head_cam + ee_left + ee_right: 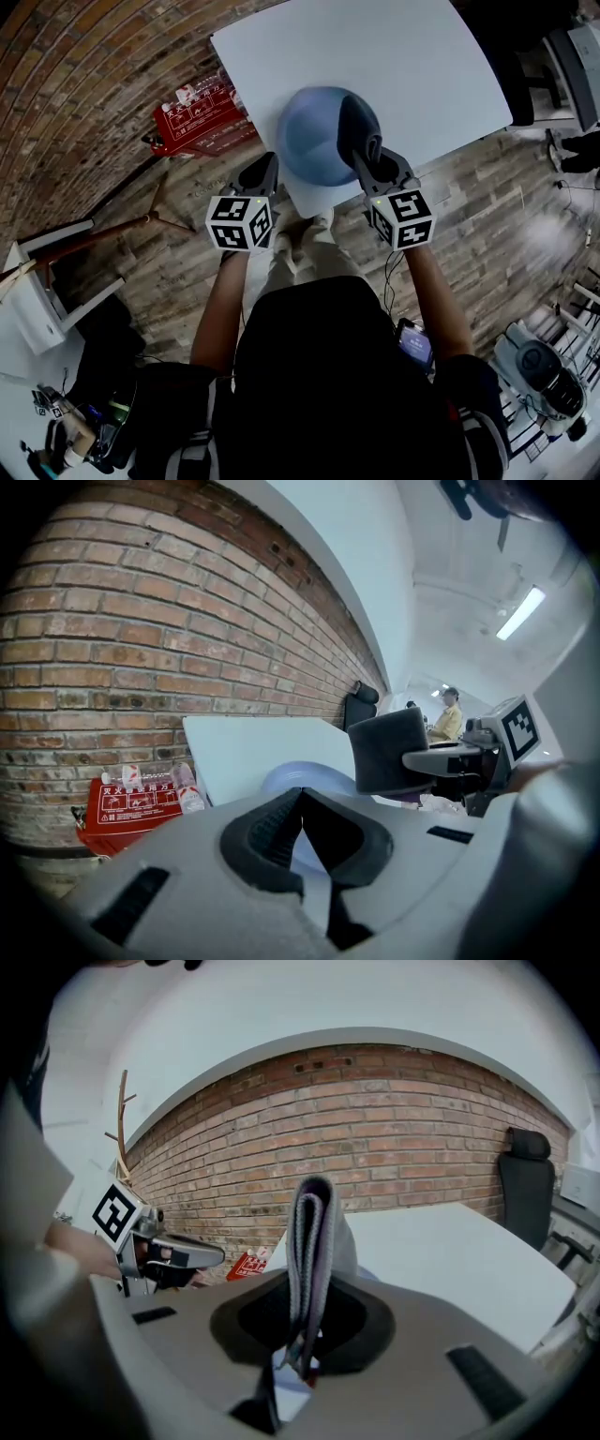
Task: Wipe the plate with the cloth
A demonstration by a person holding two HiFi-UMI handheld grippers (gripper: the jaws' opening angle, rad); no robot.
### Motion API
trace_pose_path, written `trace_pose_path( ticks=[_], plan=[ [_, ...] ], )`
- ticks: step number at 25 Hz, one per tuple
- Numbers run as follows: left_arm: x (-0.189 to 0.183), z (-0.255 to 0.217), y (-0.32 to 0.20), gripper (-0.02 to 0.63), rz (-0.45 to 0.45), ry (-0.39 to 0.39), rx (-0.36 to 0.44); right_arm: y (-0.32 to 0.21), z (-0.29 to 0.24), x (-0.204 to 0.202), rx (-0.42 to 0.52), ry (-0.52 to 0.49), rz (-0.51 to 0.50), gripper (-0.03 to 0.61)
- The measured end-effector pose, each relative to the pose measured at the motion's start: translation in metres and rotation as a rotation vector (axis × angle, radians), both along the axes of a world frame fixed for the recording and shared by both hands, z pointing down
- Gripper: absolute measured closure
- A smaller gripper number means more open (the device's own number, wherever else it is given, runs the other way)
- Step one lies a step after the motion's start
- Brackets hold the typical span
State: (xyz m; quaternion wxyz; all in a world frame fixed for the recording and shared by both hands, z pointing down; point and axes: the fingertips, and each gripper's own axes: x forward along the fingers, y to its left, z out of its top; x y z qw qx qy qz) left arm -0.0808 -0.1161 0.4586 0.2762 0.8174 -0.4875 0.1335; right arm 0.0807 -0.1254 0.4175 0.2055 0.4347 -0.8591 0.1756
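Blue plate (pixel 314 141) front and centre, sitting over the near corner of the white table (pixel 394 56), right in front of the person. I can't tell from here whether it rests on the tabletop or is held just clear of it.

The left gripper (pixel 265 169) comes in from the plate's left side. Its jaw tips are pressed together right at the pale blue rim, so it has the plate pinched by the edge. More of the blue shows through the gap behind the tips.

Over on the right, the right gripper (pixel 367 159) is clamped on a dark grey cloth (pixel 358 127). The cloth is folded into a thick pad and stands up straight between the jaws, with a frayed corner hanging down behind them. From above, that pad covers the right part of the plate and looks to be pressed against it. From the left gripper's side it shows as a dark block just above and to the right of the plate.

The two grippers face each other across the plate, marker cubes towards the person.

Beyond the table's left edge, a red box (pixel 202 117) sits on the wood floor against the brick wall (pixel 141 621). A black chair (pixel 525 1185) stands past the table's far end.
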Motion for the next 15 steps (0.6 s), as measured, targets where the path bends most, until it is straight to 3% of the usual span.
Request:
trace_pose_path(
  ticks=[6,15],
  plan=[
    [-0.003,0.023,-0.008,0.598,-0.017,0.020,-0.061,-0.005,0.022,-0.006,-0.039,0.028,-0.038,0.526],
    [-0.006,0.041,-0.030,0.598,-0.015,0.022,-0.077,-0.019,0.043,-0.009,-0.057,0.054,-0.057,0.526]
  ],
)
